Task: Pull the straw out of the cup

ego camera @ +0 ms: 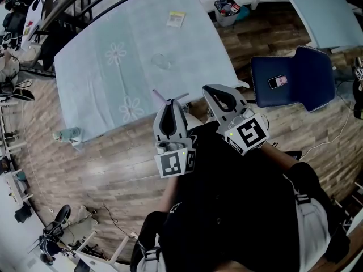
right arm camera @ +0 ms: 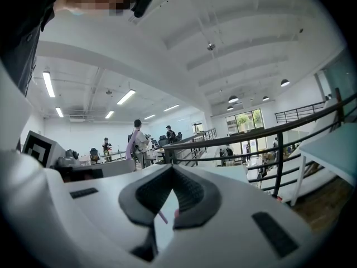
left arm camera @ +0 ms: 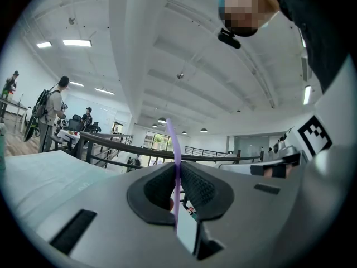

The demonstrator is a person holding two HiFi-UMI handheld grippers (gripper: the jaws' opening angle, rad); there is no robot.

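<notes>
My left gripper point(ego camera: 168, 104) is held in front of my chest, near the front edge of the table point(ego camera: 96, 89), and is shut on a thin purple straw point(ego camera: 158, 96). In the left gripper view the straw point(left arm camera: 172, 141) stands up out of the pinched jaws point(left arm camera: 177, 171). A clear cup point(ego camera: 160, 60) stands on the pale blue tablecloth, apart from both grippers. Just to the right, my right gripper point(ego camera: 211, 89) has its jaws together with nothing clearly held point(right arm camera: 172, 170); a short pink bit shows low in the gap behind its pads.
A small packet point(ego camera: 176, 18) lies at the far side of the table. A dark blue chair point(ego camera: 295, 81) with a phone point(ego camera: 277, 81) on it stands to the right. A bin point(ego camera: 227, 11) sits beyond the table. A railing point(right arm camera: 262, 144) and people are in the background.
</notes>
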